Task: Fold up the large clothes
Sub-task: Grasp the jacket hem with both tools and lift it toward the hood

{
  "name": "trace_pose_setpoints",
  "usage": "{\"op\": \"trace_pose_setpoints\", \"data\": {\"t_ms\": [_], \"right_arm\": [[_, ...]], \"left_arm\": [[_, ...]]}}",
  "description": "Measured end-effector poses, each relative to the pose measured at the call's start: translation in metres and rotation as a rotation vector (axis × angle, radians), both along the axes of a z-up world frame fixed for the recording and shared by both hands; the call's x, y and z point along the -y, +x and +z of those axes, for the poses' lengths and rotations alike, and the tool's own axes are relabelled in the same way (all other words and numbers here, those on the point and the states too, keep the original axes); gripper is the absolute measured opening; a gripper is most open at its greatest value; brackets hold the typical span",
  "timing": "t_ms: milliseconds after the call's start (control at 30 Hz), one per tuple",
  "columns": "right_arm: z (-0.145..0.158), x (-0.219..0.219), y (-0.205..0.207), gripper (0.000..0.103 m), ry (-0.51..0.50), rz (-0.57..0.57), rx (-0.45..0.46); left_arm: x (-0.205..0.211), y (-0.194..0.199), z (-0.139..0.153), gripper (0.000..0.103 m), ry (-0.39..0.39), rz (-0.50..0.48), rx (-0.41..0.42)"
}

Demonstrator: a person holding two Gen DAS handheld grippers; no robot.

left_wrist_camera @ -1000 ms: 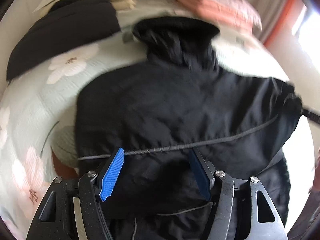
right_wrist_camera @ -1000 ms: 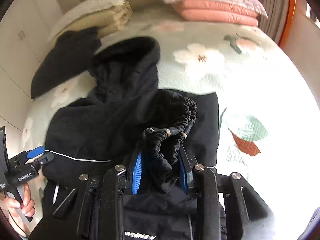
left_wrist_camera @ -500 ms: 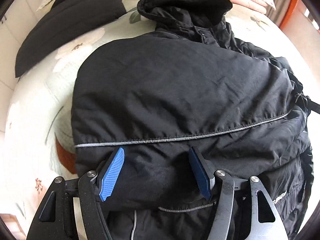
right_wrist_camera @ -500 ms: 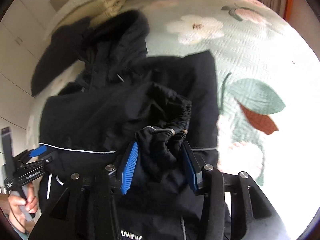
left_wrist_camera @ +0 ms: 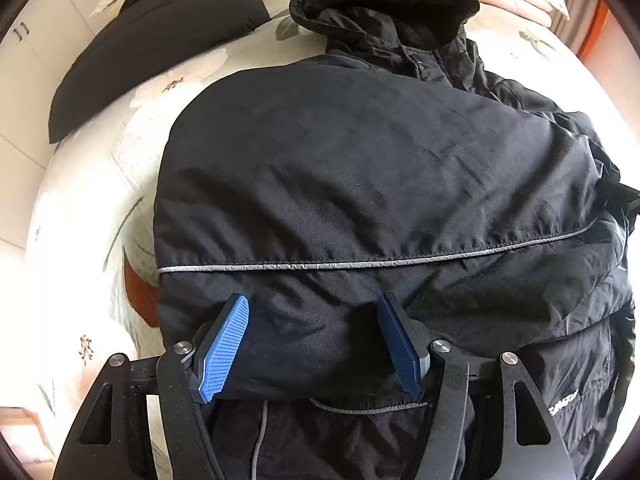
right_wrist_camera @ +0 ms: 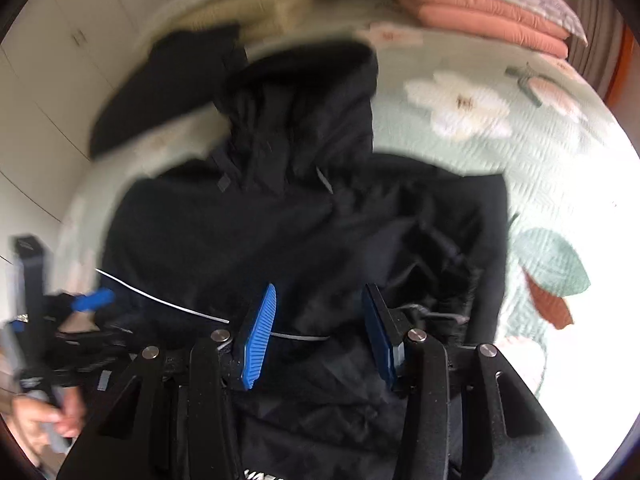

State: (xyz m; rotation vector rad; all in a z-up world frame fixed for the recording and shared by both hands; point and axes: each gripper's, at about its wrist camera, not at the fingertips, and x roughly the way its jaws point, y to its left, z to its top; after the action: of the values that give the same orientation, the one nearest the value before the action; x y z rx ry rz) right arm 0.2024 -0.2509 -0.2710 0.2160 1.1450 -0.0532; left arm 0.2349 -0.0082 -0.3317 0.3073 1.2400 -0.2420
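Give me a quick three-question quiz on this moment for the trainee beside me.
1. True or false: the right claw is clamped on the cuff.
2. Which lies beside the jacket's hood on the bed? A) a folded black garment B) a red towel C) a shoe
3. Fill in: the left claw hangs open over the jacket, just below its grey ____.

Key: 1 false, it is open with the cuff lying beside it; 2 A; 3 stripe.
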Motion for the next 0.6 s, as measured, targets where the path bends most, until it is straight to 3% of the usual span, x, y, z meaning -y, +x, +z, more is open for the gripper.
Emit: {"op": "trace_pose_setpoints", "data": {"t_ms": [100, 267, 367, 500, 600], "right_arm": [[-0.034, 0.000, 0.004, 0.041, -0.022, -0.012, -0.086], [-0.048, -0.008, 0.000, 0.042, -0.117, 0.031, -0.069], [-0.050, -0.001, -0.008, 0.041, -0.064, 0.038, -0.050], [-0.032, 0.016, -0.026, 0.042, 0.030, 0.047, -0.023], [-0.002, 0.020, -0.039, 0.050, 0.048, 0.049, 0.013]], "left_arm": [[0.000, -0.001, -0.001, 0.069, -0.001, -0.015, 0.006], [-0.012, -0.001, -0.002, 0.071, -0.017, -0.028, 0.000], [-0.033, 0.004, 0.002, 0.071, -0.036, -0.009, -0.009], [-0.057, 0.009, 0.012, 0.071, -0.059, 0.012, -0.027], [-0.065, 0.012, 0.037, 0.069, -0.085, -0.016, 0.009]]}}
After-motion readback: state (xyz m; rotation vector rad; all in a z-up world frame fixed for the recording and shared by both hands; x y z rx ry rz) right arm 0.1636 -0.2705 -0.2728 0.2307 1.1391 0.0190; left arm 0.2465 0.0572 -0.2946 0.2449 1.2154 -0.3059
